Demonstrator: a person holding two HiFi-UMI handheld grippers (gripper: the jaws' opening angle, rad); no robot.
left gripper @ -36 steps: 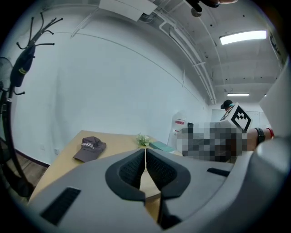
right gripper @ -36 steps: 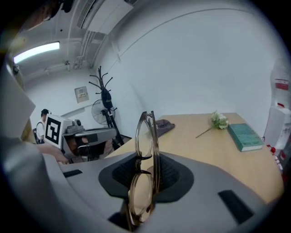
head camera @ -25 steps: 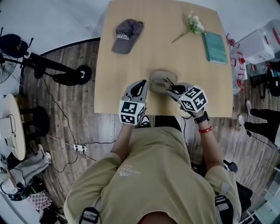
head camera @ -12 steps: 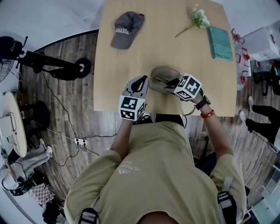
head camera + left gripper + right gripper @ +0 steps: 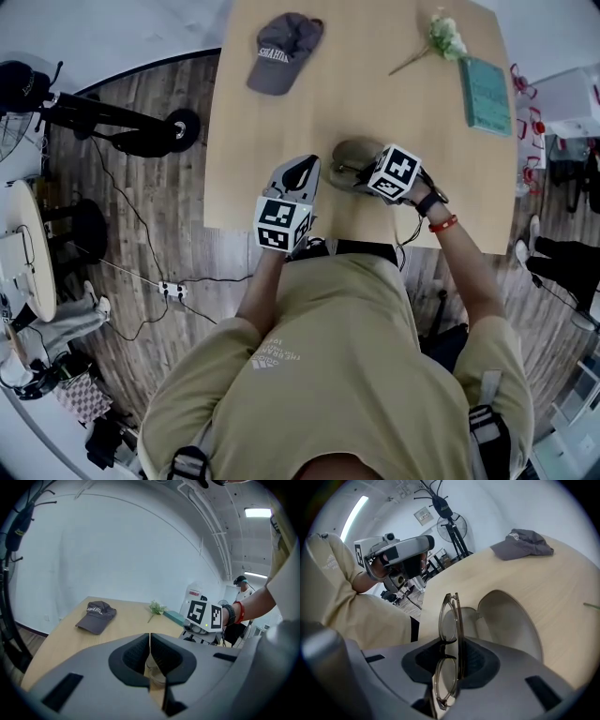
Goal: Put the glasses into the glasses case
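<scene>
An open beige glasses case (image 5: 345,155) lies on the wooden table (image 5: 281,122) near its front edge. My right gripper (image 5: 450,656) is shut on a folded pair of clear-framed glasses (image 5: 449,620), held edge-up. It points steeply down just over the open case (image 5: 506,620). In the head view its marker cube (image 5: 394,173) covers the right part of the case. My left gripper (image 5: 305,173) rests low beside the case's left end. Its pads (image 5: 149,651) meet with nothing seen between them.
A grey cap (image 5: 284,53) lies at the far left of the table. A flower sprig (image 5: 445,36) and a teal book (image 5: 486,94) are at the far right. A person stands beyond the table's right side (image 5: 241,585).
My right gripper has tipped downward and sunk toward the open case, glasses still in it. My left gripper has dropped a little beside the case.
</scene>
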